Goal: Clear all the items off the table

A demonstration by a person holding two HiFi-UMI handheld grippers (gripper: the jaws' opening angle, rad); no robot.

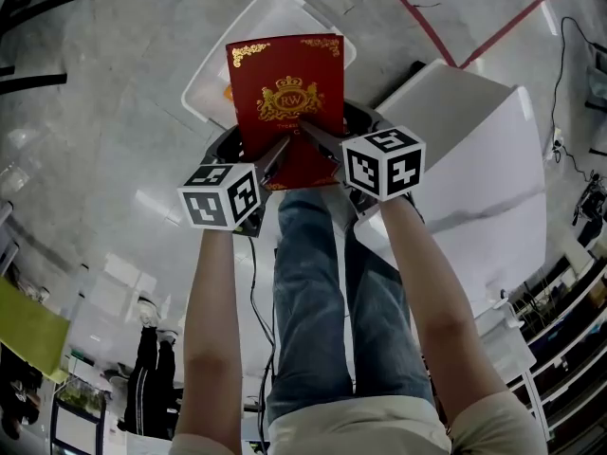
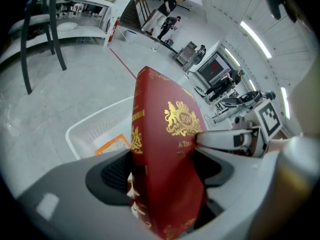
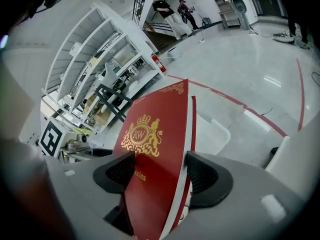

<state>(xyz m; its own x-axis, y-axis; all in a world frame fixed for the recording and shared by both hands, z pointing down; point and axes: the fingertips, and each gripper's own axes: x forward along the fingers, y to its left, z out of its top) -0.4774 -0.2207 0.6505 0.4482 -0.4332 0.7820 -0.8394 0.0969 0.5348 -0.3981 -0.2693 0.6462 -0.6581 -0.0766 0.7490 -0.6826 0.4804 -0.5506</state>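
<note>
A red book with a gold crest is held upright in the air over a white basket on the floor. My left gripper clamps its lower left edge and my right gripper its lower right. In the left gripper view the book fills the gap between the dark pads, and the left gripper is shut on it. In the right gripper view the book stands between both pads of the right gripper, which is shut on it too.
The white table stands to the right of the basket. An orange-edged item lies inside the basket. Red tape lines cross the grey floor. People stand far off by shelving.
</note>
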